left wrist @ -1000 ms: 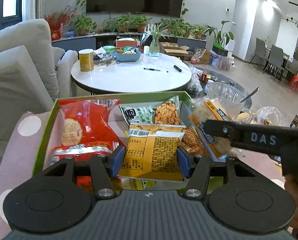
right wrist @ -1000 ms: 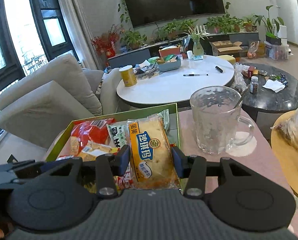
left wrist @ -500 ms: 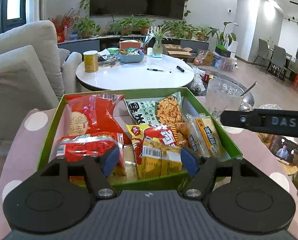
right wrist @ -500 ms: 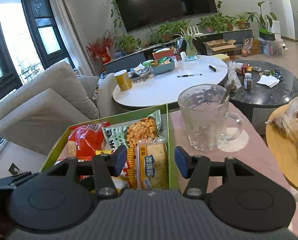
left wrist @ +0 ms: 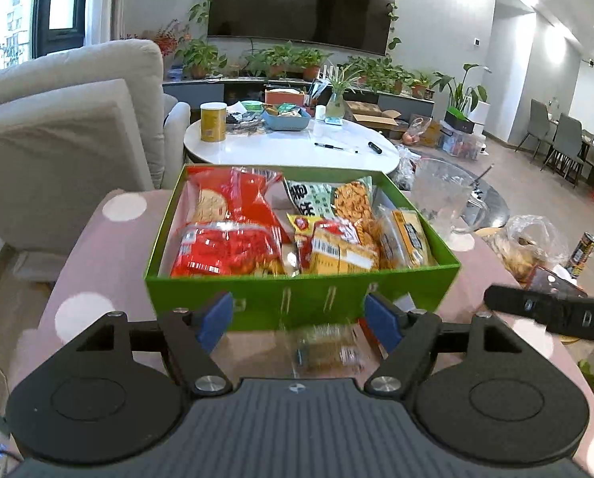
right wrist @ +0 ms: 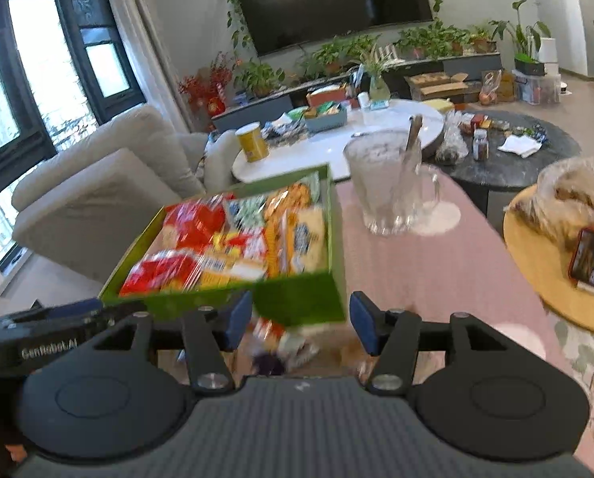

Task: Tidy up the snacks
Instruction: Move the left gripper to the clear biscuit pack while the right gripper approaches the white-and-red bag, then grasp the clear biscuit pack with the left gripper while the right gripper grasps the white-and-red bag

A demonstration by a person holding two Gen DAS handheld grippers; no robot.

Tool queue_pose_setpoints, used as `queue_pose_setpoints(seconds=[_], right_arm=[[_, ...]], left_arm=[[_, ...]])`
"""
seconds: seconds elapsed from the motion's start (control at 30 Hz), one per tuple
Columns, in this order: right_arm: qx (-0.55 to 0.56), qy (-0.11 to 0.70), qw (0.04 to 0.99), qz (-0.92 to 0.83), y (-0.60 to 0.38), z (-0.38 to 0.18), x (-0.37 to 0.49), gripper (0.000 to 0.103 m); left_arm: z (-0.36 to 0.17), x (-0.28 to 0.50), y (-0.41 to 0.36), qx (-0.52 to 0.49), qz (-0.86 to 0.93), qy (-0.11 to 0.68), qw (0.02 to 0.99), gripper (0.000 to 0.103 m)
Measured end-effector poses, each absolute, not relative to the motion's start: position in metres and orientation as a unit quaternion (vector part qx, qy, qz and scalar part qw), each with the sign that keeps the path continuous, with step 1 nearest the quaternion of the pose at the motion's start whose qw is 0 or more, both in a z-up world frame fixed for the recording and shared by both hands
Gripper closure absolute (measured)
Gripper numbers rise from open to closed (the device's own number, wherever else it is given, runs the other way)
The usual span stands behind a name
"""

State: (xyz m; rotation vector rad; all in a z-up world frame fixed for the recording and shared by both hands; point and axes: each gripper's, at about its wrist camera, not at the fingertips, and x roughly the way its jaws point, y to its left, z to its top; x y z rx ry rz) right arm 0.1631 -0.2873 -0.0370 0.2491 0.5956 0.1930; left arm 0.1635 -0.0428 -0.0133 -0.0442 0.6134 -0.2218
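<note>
The left gripper [left wrist: 299, 316] hangs just in front of the green box's near wall, its jaws opening with nothing pressed between the blue pads; a small clear-wrapped snack [left wrist: 324, 348] lies blurred on the worktop [left wrist: 109, 247] below the gap. The right gripper [right wrist: 301, 320] hovers at the box's near right corner, jaws apart and empty, above a few blurred loose packets [right wrist: 285, 344] on the pink, white-dotted cloth. Beyond both, the green box [left wrist: 297, 290] sits on the worktop, packed with snacks: red bags [left wrist: 227, 247] on its left, a yellow packet [left wrist: 339, 253] in the middle, a clear-wrapped cake bar [left wrist: 406, 237] at the right wall, and a green-and-orange bag [left wrist: 333, 201] at the back. A glass mug [right wrist: 388, 187] stands just right of the box's far end. Farther off stands a white round table [left wrist: 293, 149] bearing a yellow can [left wrist: 213, 121].
</note>
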Motion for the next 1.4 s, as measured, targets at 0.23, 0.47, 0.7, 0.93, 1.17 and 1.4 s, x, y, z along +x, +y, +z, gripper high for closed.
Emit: queue_pose_setpoints(seconds=[0.23, 0.47, 0.7, 0.93, 1.17, 1.4], right_arm=[[0.12, 0.314, 0.936, 0.102, -0.276, -0.047, 0.139, 0.042], [0.121, 0.318, 0.936, 0.092, -0.275, -0.054, 0.133, 0.042], [0.131, 0.327, 0.931, 0.093, -0.277, -0.068, 0.142, 0.041], [0.149, 0.33, 0.928, 0.089, -0.288, -0.075, 0.149, 0.04], [0.148, 0.332, 0.927, 0.096, -0.29, -0.079, 0.154, 0.04], [0.125, 0.33, 0.93, 0.103, -0.285, -0.079, 0.157, 0.038]], left_arm=[[-0.02, 0.14, -0.038, -0.013, -0.102, 0.306, 0.946, 0.024], [-0.05, 0.142, -0.05, 0.035, -0.109, 0.327, 0.938, 0.023], [-0.066, 0.167, -0.061, 0.018, -0.114, 0.337, 0.934, 0.022], [-0.077, 0.198, -0.086, 0.012, -0.105, 0.358, 0.928, 0.022], [-0.091, 0.215, -0.094, 0.018, -0.09, 0.376, 0.922, 0.03], [-0.089, 0.202, -0.086, 0.023, -0.109, 0.37, 0.923, 0.051]])
